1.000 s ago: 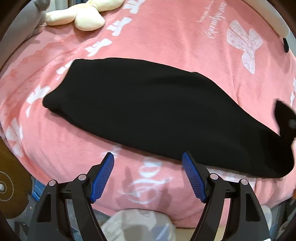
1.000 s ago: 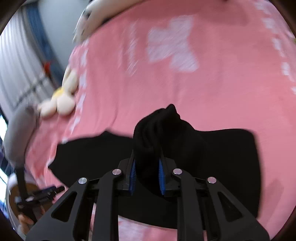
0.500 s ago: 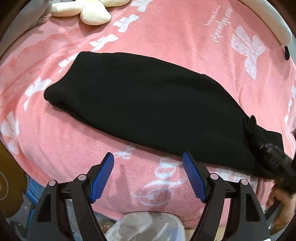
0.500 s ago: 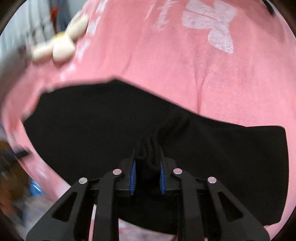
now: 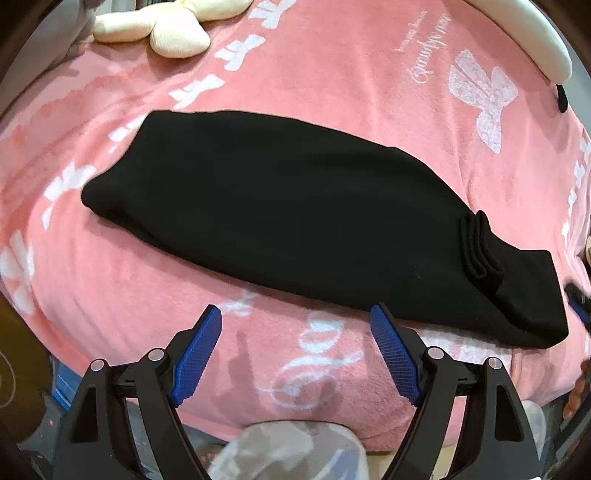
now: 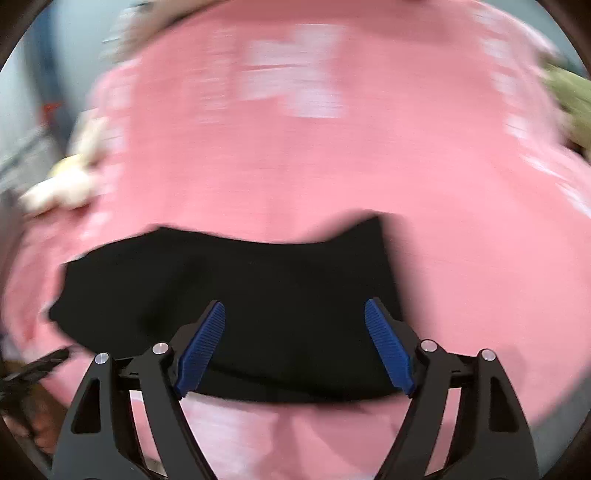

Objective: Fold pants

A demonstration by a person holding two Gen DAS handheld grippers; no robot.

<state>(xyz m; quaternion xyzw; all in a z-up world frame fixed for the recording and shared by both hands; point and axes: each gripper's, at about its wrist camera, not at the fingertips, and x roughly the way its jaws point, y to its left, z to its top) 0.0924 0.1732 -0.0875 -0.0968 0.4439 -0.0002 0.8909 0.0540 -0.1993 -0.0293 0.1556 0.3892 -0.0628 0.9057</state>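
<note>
Right gripper (image 6: pixel 294 314) now opening, off one black pants (image 5: pixel 295 218), bunched end down.

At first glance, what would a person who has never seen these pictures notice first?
The eye goes first to the long black pants, lying folded across the middle of the pink blanket with white bows, a small bunched ridge near their right end. Next come the blue-padded tools: the left tool hangs open over bare blanket in front of the pants, and the right tool is opening above the black cloth, pressing on none of it. A cream plush toy lies at the far left.
</note>
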